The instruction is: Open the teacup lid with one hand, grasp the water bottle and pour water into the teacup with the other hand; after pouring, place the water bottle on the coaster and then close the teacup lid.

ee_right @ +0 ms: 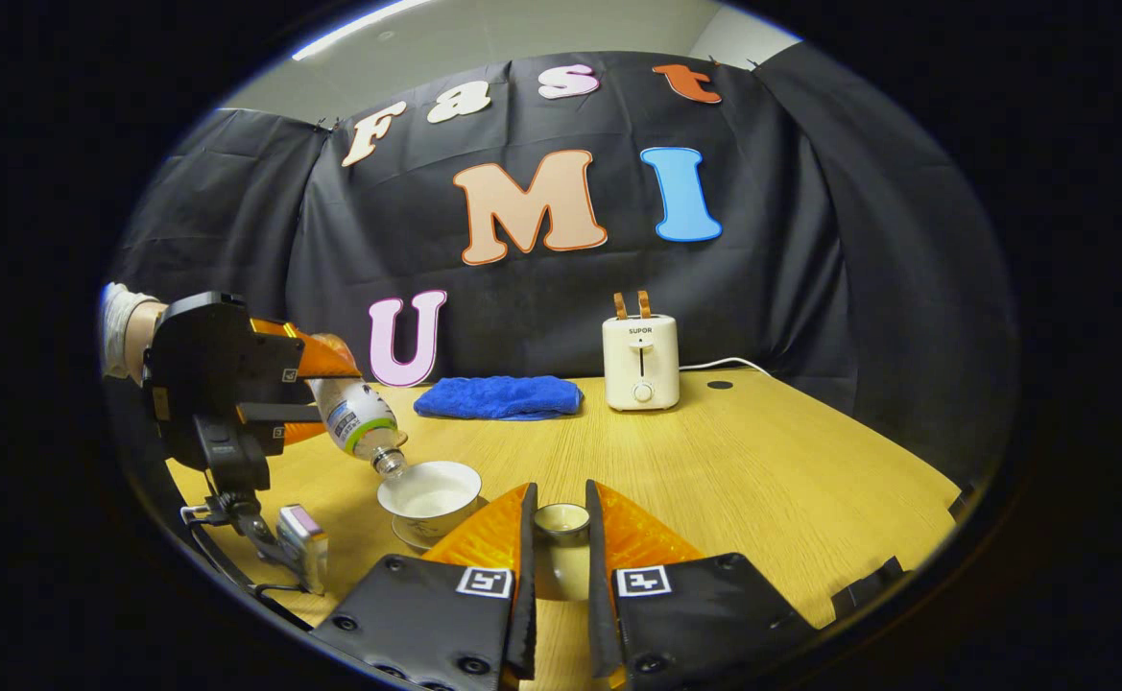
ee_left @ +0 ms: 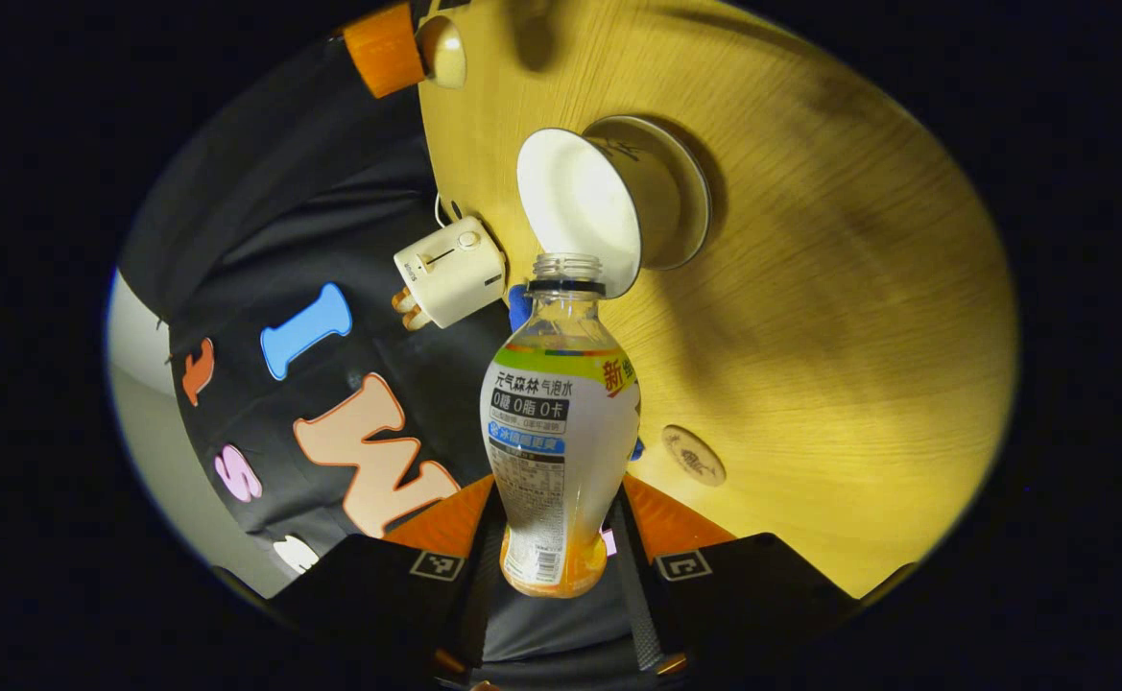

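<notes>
Over the teacup we've got the left gripper pinching the uncapped water bottle, neck tipped at the rim — overshoot and it spills. Right gripper clamps the teacup lid — loosen and it drops.

On the tabletop the teacup sits on its saucer toward the left. The water bottle tilts above it from the left, mouth just over the cup's rim. Behind the cup lies a folded towel, with a toaster to its right, both near the back wall. The lid is held right of the cup. In the left gripper view a coaster lies on the tabletop well apart from the cup.
</notes>
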A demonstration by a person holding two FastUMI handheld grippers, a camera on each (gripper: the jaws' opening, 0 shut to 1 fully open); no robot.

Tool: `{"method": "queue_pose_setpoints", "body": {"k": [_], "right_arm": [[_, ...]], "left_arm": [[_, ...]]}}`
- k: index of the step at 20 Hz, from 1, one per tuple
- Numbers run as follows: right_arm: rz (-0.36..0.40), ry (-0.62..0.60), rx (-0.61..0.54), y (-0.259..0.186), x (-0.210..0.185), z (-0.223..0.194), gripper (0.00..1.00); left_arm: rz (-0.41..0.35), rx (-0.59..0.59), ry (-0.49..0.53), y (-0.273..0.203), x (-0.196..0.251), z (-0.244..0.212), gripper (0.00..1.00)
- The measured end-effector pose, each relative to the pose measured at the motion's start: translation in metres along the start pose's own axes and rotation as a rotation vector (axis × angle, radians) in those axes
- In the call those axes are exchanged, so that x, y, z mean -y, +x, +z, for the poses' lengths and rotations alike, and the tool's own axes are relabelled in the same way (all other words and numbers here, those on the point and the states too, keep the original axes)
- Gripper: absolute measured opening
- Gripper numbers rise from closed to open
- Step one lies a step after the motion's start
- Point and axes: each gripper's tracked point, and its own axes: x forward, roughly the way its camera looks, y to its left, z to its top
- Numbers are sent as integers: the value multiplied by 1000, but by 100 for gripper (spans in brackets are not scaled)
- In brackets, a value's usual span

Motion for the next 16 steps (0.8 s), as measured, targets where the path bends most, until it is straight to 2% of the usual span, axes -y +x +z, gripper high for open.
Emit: {"method": "queue_pose_setpoints", "body": {"k": [1,4,7,10,12,13,16], "right_arm": [[1,0,-1,0,-1,0,22],[2,-1,-4,0,-1,-2,22],[5,-2,-2,1,-1,-1,25],[4,-4,4,-2,-1,1,25],[2,-6,9,-3,-1,3,25],[0,-6,12,-3,-1,4,28],[-1,-7,18,-4,-4,6,25]], "left_arm": [[-19,11,-46,0,7,3,57],[-72,45,-186,2,25,12,57],[-77,78,-305,2,30,18,57],[-88,105,-478,4,35,21,57],[-69,137,-592,5,34,24,58],[-68,144,-648,5,36,24,57],[-52,171,-793,2,38,20,57]]}}
